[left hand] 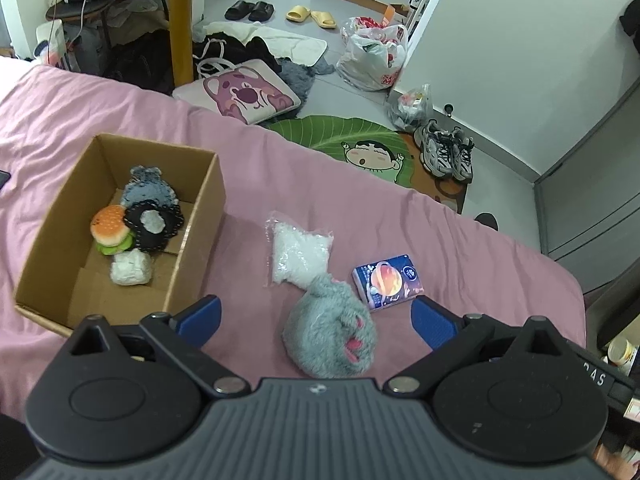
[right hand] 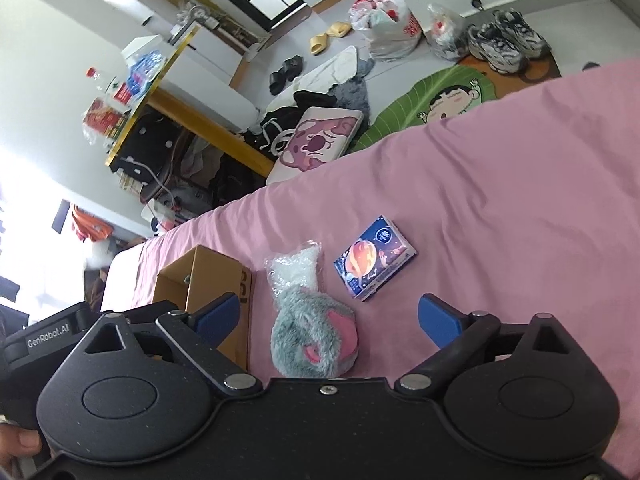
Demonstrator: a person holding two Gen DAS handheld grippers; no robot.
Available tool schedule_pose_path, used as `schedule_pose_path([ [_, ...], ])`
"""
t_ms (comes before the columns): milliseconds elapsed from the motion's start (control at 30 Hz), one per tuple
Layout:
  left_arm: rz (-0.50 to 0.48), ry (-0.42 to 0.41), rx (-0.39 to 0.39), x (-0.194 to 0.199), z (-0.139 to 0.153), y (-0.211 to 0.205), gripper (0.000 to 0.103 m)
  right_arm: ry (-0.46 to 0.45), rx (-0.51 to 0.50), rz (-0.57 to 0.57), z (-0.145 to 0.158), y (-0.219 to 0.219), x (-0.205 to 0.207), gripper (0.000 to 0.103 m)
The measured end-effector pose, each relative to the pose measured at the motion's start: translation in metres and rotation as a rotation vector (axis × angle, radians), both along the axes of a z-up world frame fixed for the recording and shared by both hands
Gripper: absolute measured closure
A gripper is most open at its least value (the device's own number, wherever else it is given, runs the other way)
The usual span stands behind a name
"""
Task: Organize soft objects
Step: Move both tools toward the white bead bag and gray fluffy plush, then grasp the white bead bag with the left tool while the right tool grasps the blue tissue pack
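A: Your left gripper (left hand: 316,320) has its blue-padded fingers (left hand: 202,318) spread wide, nothing between them. It hangs over the pink bedsheet (left hand: 460,240), with the fluffy grey plush with pink paw pads (left hand: 330,330) just ahead; the gripper body cuts off the plush's near edge.

B: Right side?

A: Your right gripper (right hand: 328,320) is also spread wide and empty. The same grey plush (right hand: 314,330) sits between its fingers in that view, not touched by either.

B: The rest?

A: Clear plastic bag of white filling (left hand: 300,254) touches the plush's far side. Small dark-blue printed pack with an orange planet (left hand: 388,282) lies just beside both. Open brown cardboard box (left hand: 52,256) holds a plush hamburger (left hand: 110,230), a black crocheted ring-shaped piece (left hand: 154,224), a blue-grey fuzzy toy (left hand: 146,190) and a white lump (left hand: 130,268), probably wrapped in film. From the right wrist, only an outer corner of the box (right hand: 208,276) shows; its contents are hidden.
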State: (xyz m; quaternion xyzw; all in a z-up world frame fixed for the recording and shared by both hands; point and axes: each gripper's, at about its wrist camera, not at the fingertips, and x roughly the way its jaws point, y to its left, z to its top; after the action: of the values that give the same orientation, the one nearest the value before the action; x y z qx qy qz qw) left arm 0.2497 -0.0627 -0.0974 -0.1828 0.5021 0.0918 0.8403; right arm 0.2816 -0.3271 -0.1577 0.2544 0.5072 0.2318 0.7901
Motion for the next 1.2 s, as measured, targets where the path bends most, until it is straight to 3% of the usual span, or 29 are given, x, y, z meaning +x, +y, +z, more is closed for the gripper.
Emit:
schedule_pose_path([
  [133, -0.002, -0.005, -0.005, 0.009, -0.011, -0.002, 0.003, 0.021, 0.015, -0.026, -0.008, -0.002, 0.005, 0.017],
  [200, 0.000, -0.009, -0.007, 0.013, -0.016, -0.002, 0.004, 0.030, 0.024, -0.035, -0.012, -0.002, 0.007, 0.025],
  [300, 0.003, -0.006, -0.027, 0.020, -0.026, 0.000, 0.013, 0.050, 0.028, -0.041, -0.018, -0.001, 0.010, 0.037],
  [467, 0.009, 0.010, -0.054, 0.032, -0.043, 0.006, 0.031, 0.082, 0.031, -0.060, -0.028, 0.002, 0.014, 0.040],
  [700, 0.023, 0.033, -0.080, 0.050, -0.070, 0.014, 0.043, 0.118, 0.006, -0.072, -0.041, 0.014, 0.023, 0.043],
  [867, 0.050, 0.060, -0.085, 0.060, -0.091, 0.022, 0.058, 0.136, -0.013, -0.068, -0.050, 0.022, 0.033, 0.044],
  [1200, 0.099, 0.117, -0.069, 0.079, -0.126, 0.039, 0.062, 0.200, -0.041, -0.068, -0.074, 0.029, 0.048, 0.043],
])
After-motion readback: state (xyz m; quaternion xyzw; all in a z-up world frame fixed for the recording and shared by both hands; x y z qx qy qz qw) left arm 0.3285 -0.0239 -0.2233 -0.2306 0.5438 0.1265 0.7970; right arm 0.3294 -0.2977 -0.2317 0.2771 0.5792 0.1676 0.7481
